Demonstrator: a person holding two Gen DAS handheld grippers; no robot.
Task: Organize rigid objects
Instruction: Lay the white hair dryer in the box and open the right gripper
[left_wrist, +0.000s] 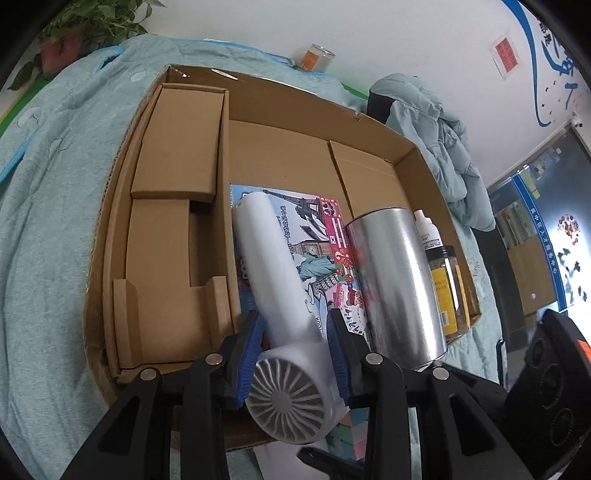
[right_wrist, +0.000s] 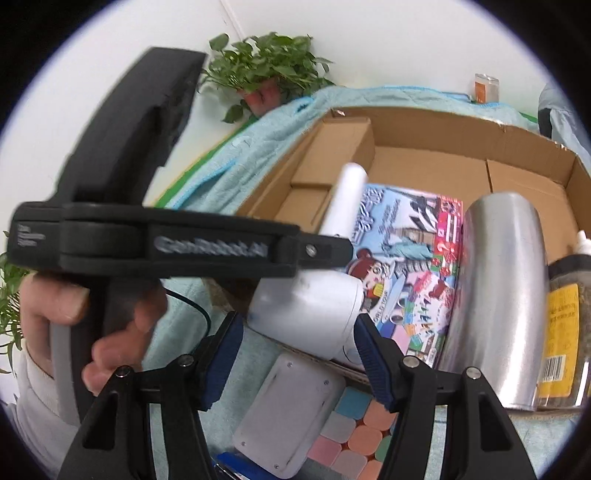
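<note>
**White hair dryer held over the cardboard box**

On the left, the cardboard box (left_wrist: 184, 229) shows folded cardboard inserts. The left gripper (left_wrist: 293, 354) is clenched on the white hair dryer (left_wrist: 273, 258), its blue pads (left_wrist: 248, 354) pressing the body close to the grey rear grille. The handle points forward over the colourful game box (left_wrist: 325, 236). To the right lie a steel cylinder (left_wrist: 395, 280) and a jar (left_wrist: 448, 288). The right gripper (right_wrist: 295, 365) stands released, holding nothing, just beside the dryer.

The dryer looks stiff, fairly light, and its smooth plastic is probably slippery. A hold around the thick body near the grille seems safest; the handle could swing.
</note>
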